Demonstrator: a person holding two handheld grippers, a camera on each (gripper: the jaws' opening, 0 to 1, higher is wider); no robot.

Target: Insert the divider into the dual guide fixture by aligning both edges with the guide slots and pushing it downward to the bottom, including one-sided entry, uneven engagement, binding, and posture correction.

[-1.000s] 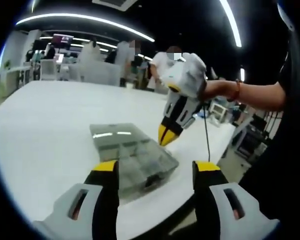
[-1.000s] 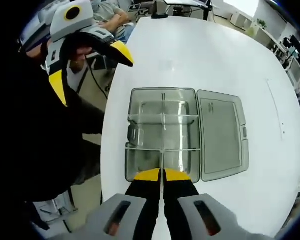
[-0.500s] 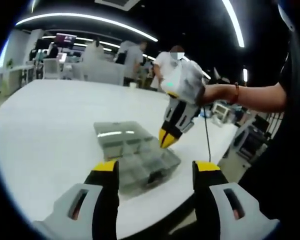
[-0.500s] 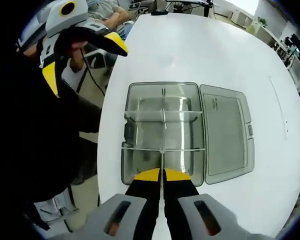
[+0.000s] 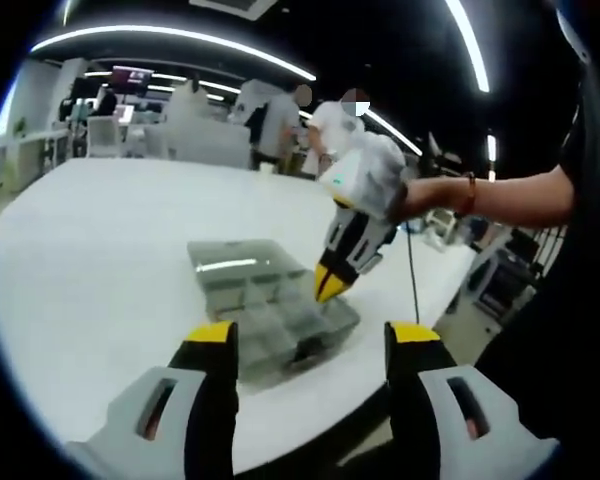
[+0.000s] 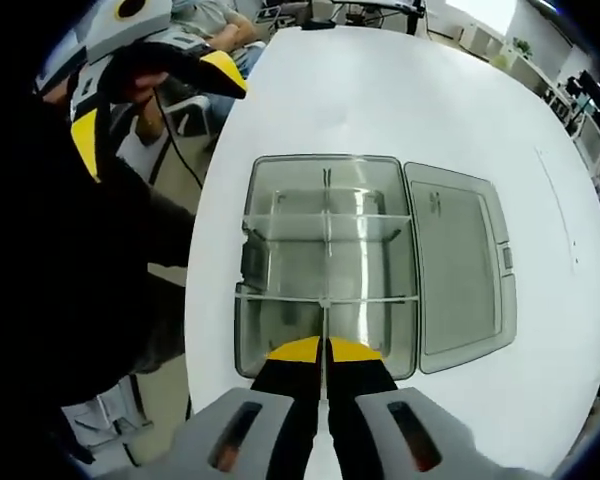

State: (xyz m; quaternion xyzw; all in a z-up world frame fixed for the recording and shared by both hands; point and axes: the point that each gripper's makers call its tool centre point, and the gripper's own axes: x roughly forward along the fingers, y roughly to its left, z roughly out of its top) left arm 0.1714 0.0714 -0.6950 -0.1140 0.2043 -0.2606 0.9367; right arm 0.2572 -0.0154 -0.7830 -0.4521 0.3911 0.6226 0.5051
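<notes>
The desk (image 6: 400, 90) is plain white. The compartment box (image 6: 325, 265) and its open lid (image 6: 465, 265) are smoky grey and see-through. Both tongs, left (image 5: 310, 345) and right (image 6: 325, 350), are grey and black with yellow tips.

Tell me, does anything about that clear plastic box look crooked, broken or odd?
Nothing stands out. The clear plastic box sits flat on the white table with its hinged lid open beside it, and its inner dividers look straight. The right gripper, shut, hovers over it.

no legible text or labels
</notes>
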